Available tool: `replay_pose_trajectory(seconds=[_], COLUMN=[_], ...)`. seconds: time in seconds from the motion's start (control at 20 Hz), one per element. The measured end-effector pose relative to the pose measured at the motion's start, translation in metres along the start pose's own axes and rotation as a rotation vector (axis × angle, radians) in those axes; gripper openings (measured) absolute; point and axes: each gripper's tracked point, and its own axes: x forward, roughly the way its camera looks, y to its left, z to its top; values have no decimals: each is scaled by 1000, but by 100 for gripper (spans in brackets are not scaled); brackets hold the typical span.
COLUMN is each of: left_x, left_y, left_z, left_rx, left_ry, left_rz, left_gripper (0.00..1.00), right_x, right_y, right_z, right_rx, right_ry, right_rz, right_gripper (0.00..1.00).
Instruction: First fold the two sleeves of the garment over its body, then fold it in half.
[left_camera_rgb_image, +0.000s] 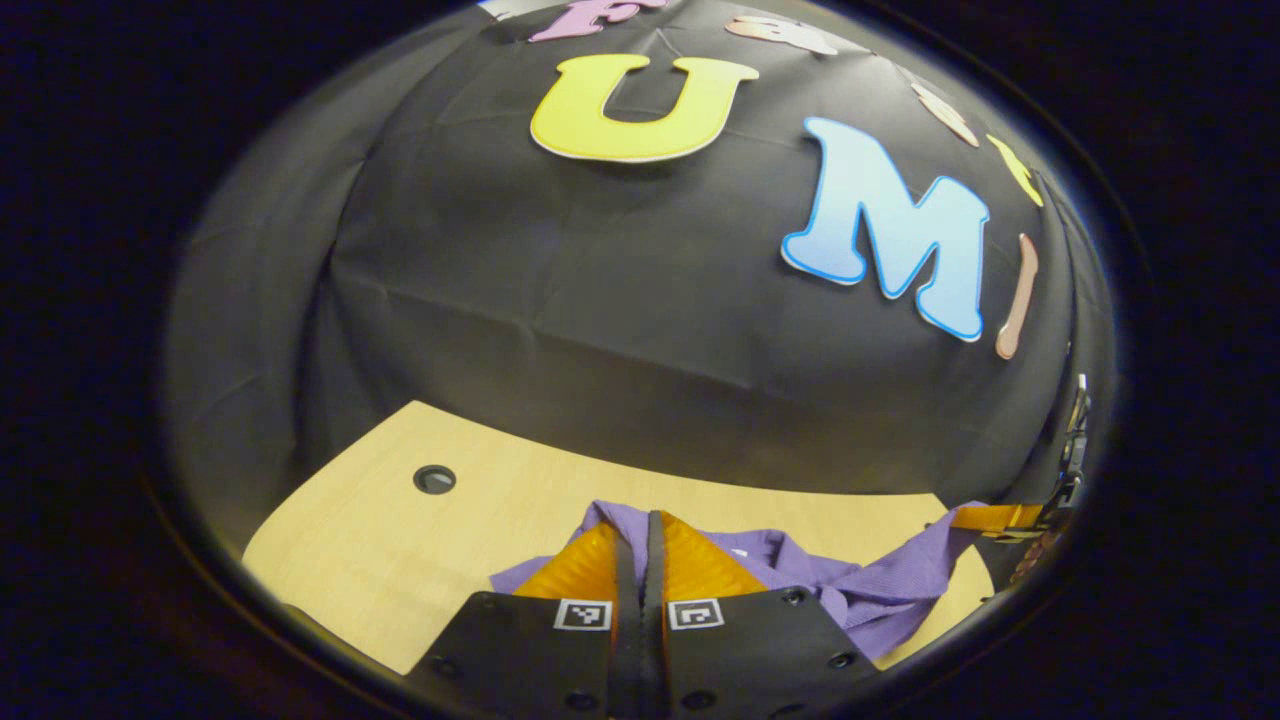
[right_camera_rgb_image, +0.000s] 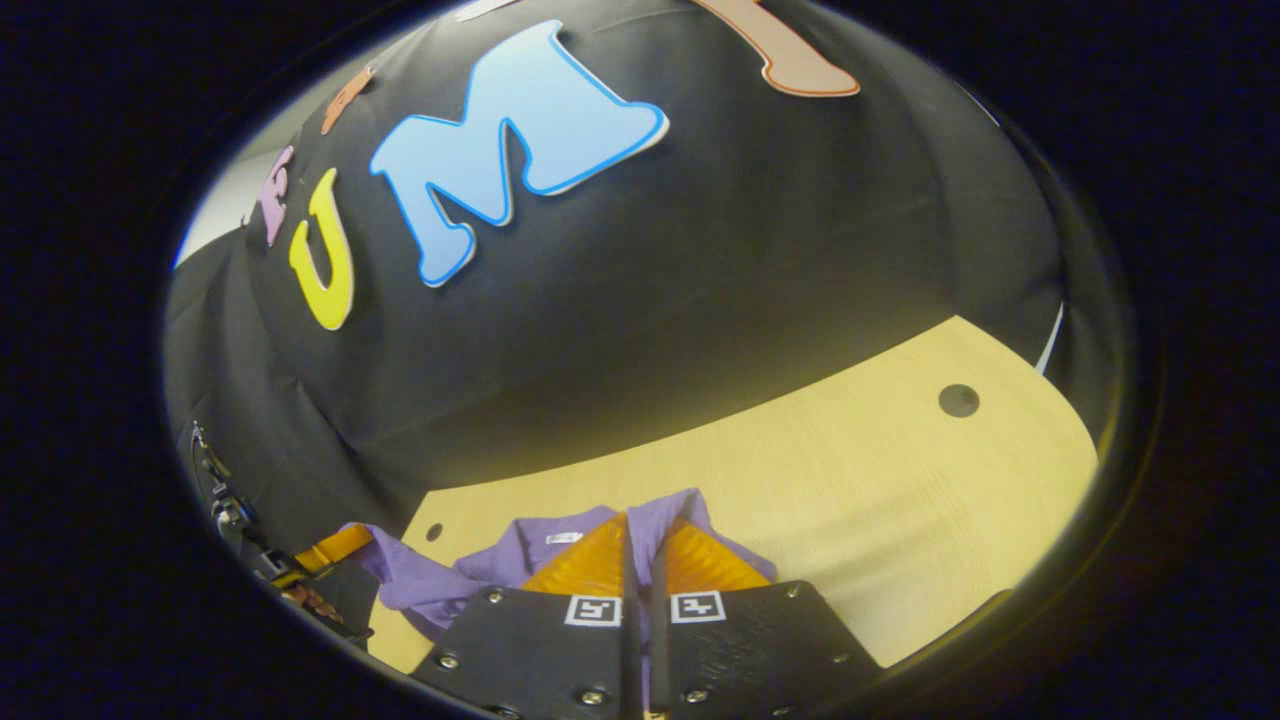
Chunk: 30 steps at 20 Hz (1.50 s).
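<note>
Both grippers' fingers (left_camera_rgb_image: 640, 560) (right_camera_rgb_image: 640, 560) pinch the purple garment (left_camera_rgb_image: 800, 575) (right_camera_rgb_image: 500, 560) above the wooden table (left_camera_rgb_image: 400, 560) (right_camera_rgb_image: 880, 500).

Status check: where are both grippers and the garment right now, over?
Left gripper shut on the purple garment, lifted over the wooden table. Right gripper likewise shut on the garment. Fold stage can't be told. Nothing in the way.

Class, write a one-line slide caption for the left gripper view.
Left gripper, jaws closed, lifting purple garment above the wooden table, the right gripper holding its far end.
</note>
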Motion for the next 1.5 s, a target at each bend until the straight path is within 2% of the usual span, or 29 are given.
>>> replay_pose_trajectory(seconds=[0.25,0.5,0.7,0.75,0.85,0.9,1.0,1.05,1.1,1.2,1.5], left_x=[43,62,62,60,55,52,42,37,30,14,-54], left_y=[24,36,28,24,16,13,8,6,3,-1,-17], left_z=[-36,-57,-57,-57,-58,-56,-48,-45,-42,-34,4], left_rx=[18,43,88,95,111,122,138,137,135,137,161], left_ry=[50,71,76,84,98,93,70,61,56,36,-60], left_rz=[66,118,132,131,134,132,129,123,119,103,33], left_gripper=[6,7,20,19,46,59,85,83,89,92,93], right_x=[46,71,69,67,60,55,41,33,22,-1,-87], right_y=[-18,-34,-31,-29,-25,-22,-17,-12,-9,2,52], right_z=[-12,-32,-31,-31,-27,-23,-13,-8,-4,1,12], right_rx=[-8,-58,-116,-126,-160,-179,-200,-205,-209,-218,-272], right_ry=[31,61,49,51,42,30,-1,-19,-35,-66,-179], right_rz=[-34,-94,-112,-110,-120,-120,-134,-137,-149,-159,-188], right_gripper=[3,4,9,11,19,29,64,73,82,86,86])
